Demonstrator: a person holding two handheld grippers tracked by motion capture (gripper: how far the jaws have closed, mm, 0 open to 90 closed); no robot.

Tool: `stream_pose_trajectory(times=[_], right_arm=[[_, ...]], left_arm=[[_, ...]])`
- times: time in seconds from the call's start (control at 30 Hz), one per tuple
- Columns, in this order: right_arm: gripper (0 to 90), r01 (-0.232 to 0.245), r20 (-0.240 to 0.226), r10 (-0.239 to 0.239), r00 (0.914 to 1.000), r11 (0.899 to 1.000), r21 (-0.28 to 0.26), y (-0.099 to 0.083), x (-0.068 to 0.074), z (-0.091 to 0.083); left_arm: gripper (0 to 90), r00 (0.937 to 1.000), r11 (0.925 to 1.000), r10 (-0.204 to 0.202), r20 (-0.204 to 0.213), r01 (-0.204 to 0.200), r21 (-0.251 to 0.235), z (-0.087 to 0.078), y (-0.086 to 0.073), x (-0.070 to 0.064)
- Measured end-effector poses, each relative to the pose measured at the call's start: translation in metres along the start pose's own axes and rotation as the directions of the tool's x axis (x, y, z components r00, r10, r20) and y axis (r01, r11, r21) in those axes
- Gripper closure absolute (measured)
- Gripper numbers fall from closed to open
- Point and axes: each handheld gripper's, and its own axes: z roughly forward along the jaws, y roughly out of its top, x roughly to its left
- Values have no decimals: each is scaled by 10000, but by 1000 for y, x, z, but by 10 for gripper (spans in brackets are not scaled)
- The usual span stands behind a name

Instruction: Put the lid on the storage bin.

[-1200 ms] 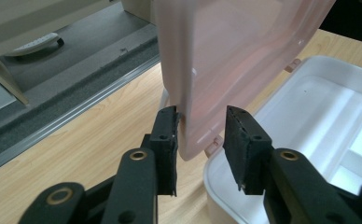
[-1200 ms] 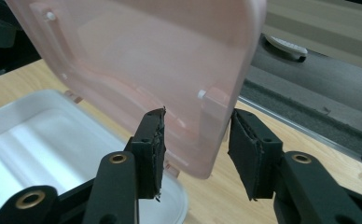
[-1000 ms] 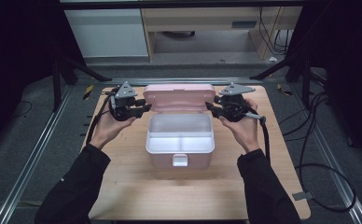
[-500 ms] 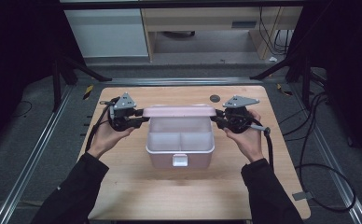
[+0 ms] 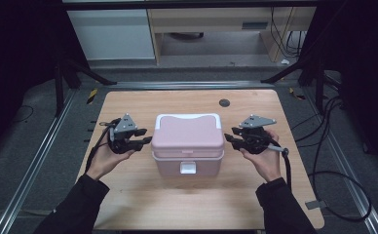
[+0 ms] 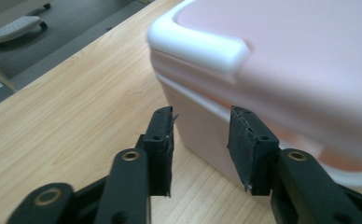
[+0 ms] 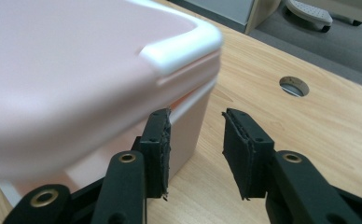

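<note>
A pink lunch box (image 5: 188, 146) with a white-rimmed lid stands shut in the middle of the wooden table (image 5: 143, 105), its white latch (image 5: 188, 168) facing me. My left gripper (image 5: 145, 141) sits just off the box's left side, open with nothing between its jaws. In the left gripper view the box wall (image 6: 202, 126) lies right ahead of the left gripper (image 6: 201, 149). On the box's right, my right gripper (image 5: 228, 139) is open too, a little apart from it. The right gripper view has the box's corner (image 7: 184, 51) beside the right gripper (image 7: 195, 154).
A round cable hole (image 5: 224, 103) lies in the table behind the box, to the right. Metal rails (image 5: 41, 161) run along both sides of the table. A white cabinet (image 5: 111, 34) and a desk stand beyond the far edge. Cables (image 5: 333, 146) trail on the floor at right.
The lid, upright a second ago, has come down and the box is now shut. Both grippers have dropped from the lid's corners to the box's sides.
</note>
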Motion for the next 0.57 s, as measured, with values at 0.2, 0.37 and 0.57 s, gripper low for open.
stream_pose_trajectory(times=[0.2, 0.37, 0.57], right_arm=[[494, -379, 325, 373, 9988, 9991, 179, -19, -10, -2], [406, -744, 742, 710, 9947, 9963, 436, -36, -19, -2], [322, -1154, 1320, 1048, 9857, 9904, 756, -56, -33, -5]], left_arm=[[535, 9982, 9980, -579, -146, 582, 232, -2, -22, 4], [457, 9888, 9893, -1376, -572, 1400, 412, -1, -41, 14], [339, 9707, 9735, -2057, -1245, 2159, 749, 5, -64, 32]])
